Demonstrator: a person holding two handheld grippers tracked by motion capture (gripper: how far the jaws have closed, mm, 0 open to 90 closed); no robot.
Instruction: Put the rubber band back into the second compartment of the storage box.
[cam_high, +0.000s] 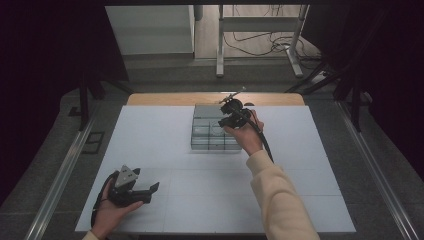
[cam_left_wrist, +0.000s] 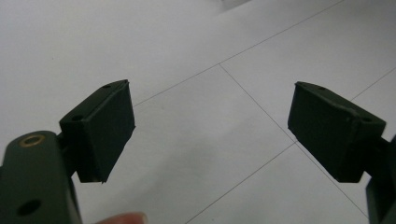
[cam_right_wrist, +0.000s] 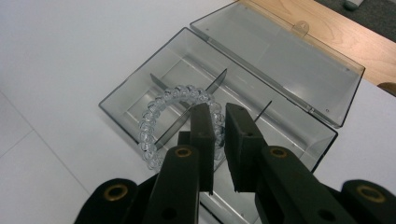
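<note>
1. A clear plastic box with its lid swung fully open lies on the white worktop, toward the far edge.
2. Thin dividers split the box into compartments.
3. A clear dental aligner rests in the box, arching over one divider.
4. The right claw hangs just above the box, directly over one end of the aligner; its jaws are nearly together with a narrow gap, and I cannot tell whether they pinch the aligner.
5. The left claw sits well away from the box, low over the worktop at the near corner, its jaws spread wide with nothing between them.
6. A fingertip shows beside the left claw.
</note>
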